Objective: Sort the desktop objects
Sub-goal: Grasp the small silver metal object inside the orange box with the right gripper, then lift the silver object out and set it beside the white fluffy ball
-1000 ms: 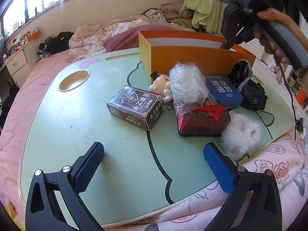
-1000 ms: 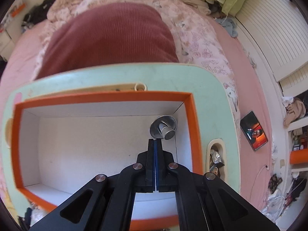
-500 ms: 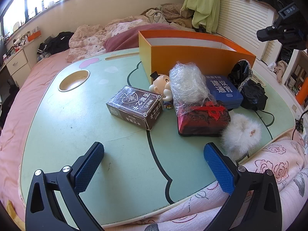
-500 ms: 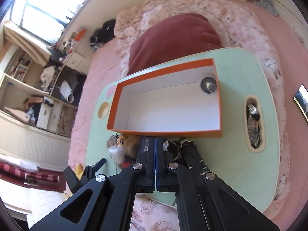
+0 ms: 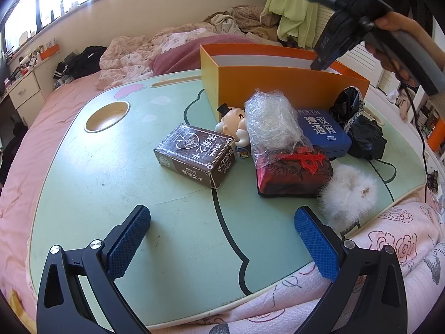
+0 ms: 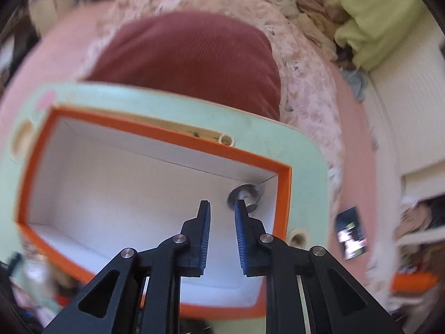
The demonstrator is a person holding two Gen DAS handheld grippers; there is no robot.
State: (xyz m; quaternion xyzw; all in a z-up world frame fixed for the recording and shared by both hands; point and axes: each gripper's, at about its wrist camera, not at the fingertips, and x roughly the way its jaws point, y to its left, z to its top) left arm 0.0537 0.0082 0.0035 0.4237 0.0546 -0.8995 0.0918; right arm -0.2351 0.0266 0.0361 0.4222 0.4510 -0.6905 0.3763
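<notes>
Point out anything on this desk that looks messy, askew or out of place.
The crinkled plastic wrap is heaped loosely on the red pouch. The brown box lies skewed to the table edge. Only one metal piece sits in the orange box.

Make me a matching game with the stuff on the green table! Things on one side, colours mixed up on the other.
Things:
1. big open box
2. fluffy ball
3. flat tin with writing
4. card box

Colours:
A. blue
B. brown
C. orange
D. white

Pairs: 1-C, 2-D, 3-A, 4-B
</notes>
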